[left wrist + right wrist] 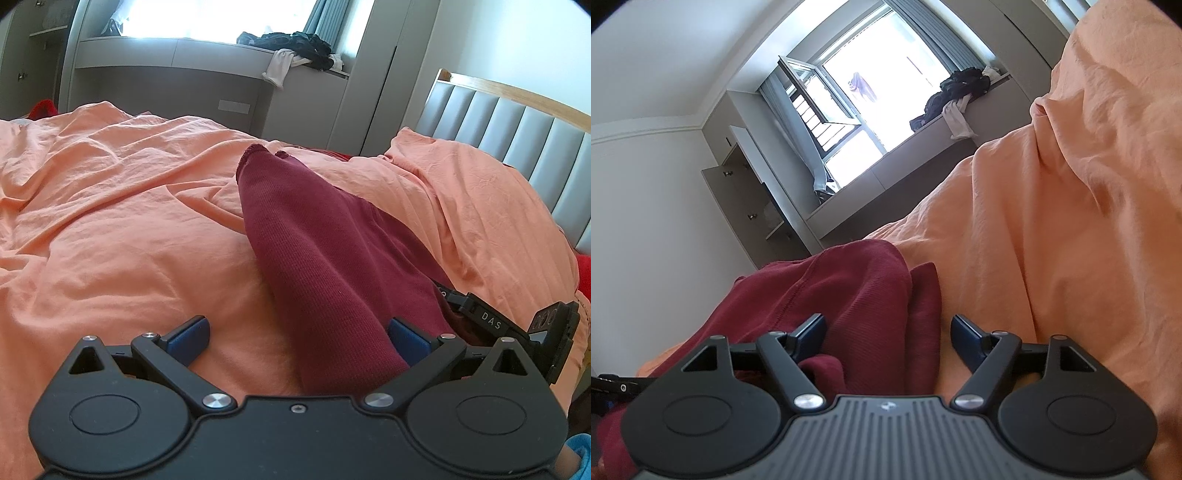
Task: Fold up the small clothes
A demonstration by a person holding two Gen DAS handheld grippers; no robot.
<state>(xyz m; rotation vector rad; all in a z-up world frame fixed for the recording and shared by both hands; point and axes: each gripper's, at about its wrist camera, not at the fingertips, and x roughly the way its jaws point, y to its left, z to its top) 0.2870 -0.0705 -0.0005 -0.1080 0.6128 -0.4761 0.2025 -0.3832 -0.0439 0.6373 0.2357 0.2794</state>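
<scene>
A maroon knit garment (pixel 317 266) lies in a long raised fold on the orange bedsheet (pixel 110 221). My left gripper (pixel 297 338) is open and low over the bed. The near end of the fold passes between its blue pads, against the right pad (pixel 406 341), while bare sheet shows beside the left pad. In the right wrist view the same garment (pixel 831 295) is bunched at the lower left. My right gripper (pixel 889 334) stands open, its view rolled sideways. Cloth lies between its pads, but they do not press on it. Its black body (pixel 491 321) shows beside the garment.
A pillow bulge under the orange sheet (pixel 461 192) rises on the right, before a grey padded headboard (pixel 517 125). A window bench holds a pile of dark and pale clothes (pixel 295 44). A cupboard with an open door (pixel 746 192) stands by the window.
</scene>
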